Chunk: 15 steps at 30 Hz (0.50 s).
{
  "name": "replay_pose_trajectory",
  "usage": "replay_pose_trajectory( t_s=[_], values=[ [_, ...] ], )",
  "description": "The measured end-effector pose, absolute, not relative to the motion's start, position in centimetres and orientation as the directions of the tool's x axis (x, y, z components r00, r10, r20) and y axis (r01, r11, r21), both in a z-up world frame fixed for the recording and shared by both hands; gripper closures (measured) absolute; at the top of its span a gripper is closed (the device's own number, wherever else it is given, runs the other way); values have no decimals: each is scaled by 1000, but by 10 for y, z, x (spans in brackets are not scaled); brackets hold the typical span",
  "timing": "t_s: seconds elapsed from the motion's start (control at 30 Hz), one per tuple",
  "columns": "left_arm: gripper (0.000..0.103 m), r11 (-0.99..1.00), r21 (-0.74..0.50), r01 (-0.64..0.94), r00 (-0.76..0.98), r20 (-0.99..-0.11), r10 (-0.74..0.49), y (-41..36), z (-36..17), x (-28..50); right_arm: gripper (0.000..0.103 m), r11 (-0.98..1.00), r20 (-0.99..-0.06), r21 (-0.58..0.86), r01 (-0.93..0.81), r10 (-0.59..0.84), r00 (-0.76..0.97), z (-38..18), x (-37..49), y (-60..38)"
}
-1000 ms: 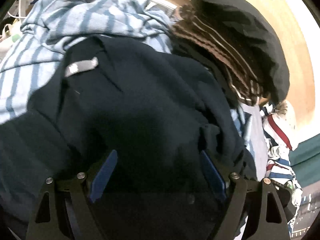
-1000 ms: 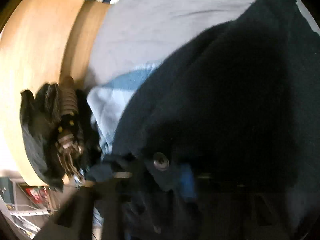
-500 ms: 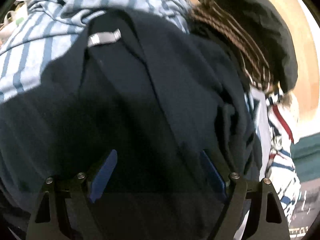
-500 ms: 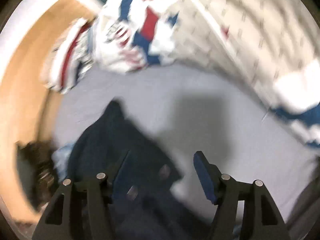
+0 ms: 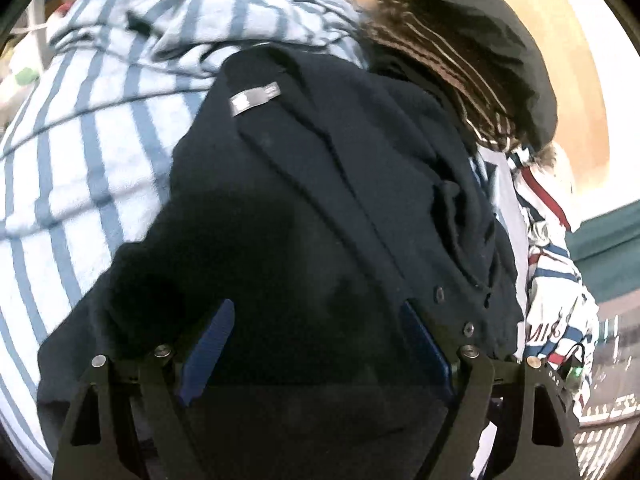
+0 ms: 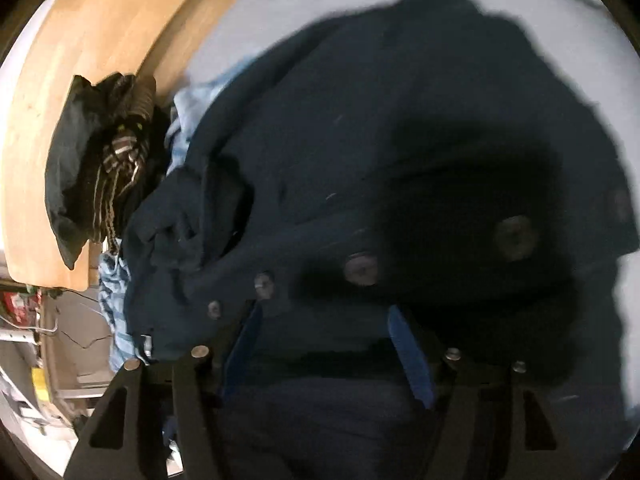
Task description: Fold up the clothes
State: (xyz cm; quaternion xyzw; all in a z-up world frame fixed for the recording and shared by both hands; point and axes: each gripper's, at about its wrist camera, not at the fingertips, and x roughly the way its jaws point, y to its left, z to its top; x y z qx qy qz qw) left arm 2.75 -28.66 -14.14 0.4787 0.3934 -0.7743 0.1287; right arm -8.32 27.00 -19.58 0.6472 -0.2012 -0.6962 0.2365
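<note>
Navy cloth fills most of what I see from both wrists: a dark navy cardigan point(image 5: 304, 216) with a grey neck label point(image 5: 254, 97) and a row of round buttons point(image 6: 361, 268) lies spread on a pale grey bed sheet point(image 6: 256, 32). My left claw point(image 5: 316, 340) stands wide open, its blue pads point(image 5: 208, 350) apart over the dark knit, and I cannot tell whether they touch it. My right claw point(image 6: 326, 354) has just been opening; its jaws now stand apart with the cardigan's buttoned edge lying between and under them, the pads not pressing on it.

Under the cardigan's far edge, in the left view, a light blue striped garment point(image 5: 80, 152) spreads out to the left. Beside the collar, to the right, a brown striped knit point(image 5: 448, 60) sits bunched against a black garment point(image 5: 492, 40), both resting on a wooden headboard point(image 6: 80, 32). A white garment with red and blue stripes point(image 5: 556, 280) lies crumpled to the right of the cardigan, just beside its hem. The right view is blurred, so small details on the fabric stay unclear.
</note>
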Motion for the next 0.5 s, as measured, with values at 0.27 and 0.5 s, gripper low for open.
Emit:
replay_pose_trajectory(
  t_s=[0.27, 0.5],
  values=[
    [23, -599, -563, 570, -521, -811, 266, -288, -143, -12, 44, -644, -664, 728, -235, -748, -4, -240, -74, 248],
    [30, -570, -566, 596, -531, -810, 250, -296, -148, -60, 93, -623, -655, 751, -219, -746, -121, -239, -86, 259]
  ],
)
